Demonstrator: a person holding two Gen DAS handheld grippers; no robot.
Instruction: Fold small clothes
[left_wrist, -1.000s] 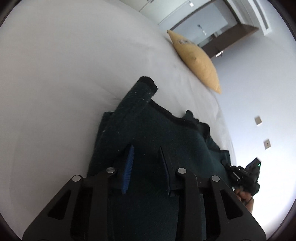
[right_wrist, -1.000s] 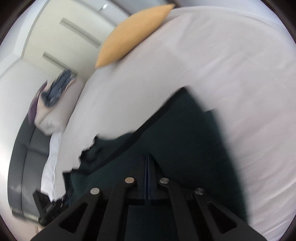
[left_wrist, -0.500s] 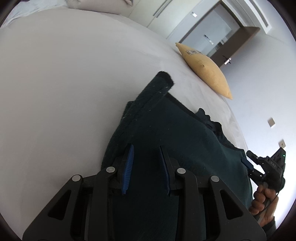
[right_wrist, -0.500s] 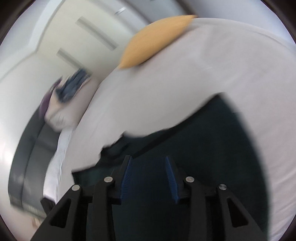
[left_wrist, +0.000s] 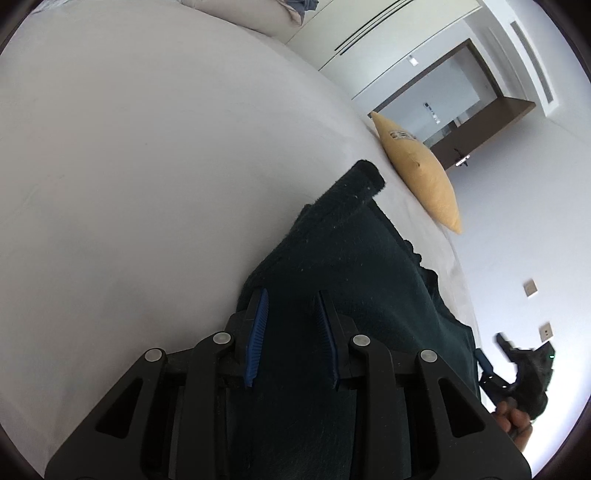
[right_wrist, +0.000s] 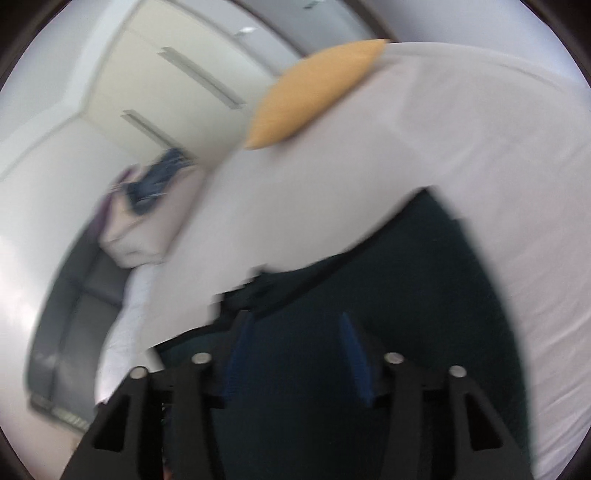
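Observation:
A dark green fleece garment (left_wrist: 351, 258) lies on the white bed (left_wrist: 147, 184), one sleeve (left_wrist: 364, 181) pointing toward the far side. My left gripper (left_wrist: 291, 293) hovers over the garment's left edge. Its jaws stand a narrow way apart, the blue pad faces are bare, and the cloth shows below the gap. In the blurred right wrist view the same garment (right_wrist: 406, 277) fills the lower middle. My right gripper (right_wrist: 293, 315) is over it with its jaws opening, and no cloth is pinched between the pads. A person's hand (left_wrist: 513, 421) holds that gripper at the garment's right edge.
A yellow pillow (left_wrist: 421, 173) (right_wrist: 314, 96) rests at the bed's far edge. A pale cushion with blue clothes on it (right_wrist: 155, 184) sits beyond the bed, beside a dark sofa (right_wrist: 74, 295). White sheet (right_wrist: 461, 129) stretches around the garment. A brown door frame (left_wrist: 509, 107) stands behind.
The right gripper's pads were pressed together and have spread wide, and it has lifted off the cloth. The left gripper has slid toward the garment's left edge with its gap unchanged.

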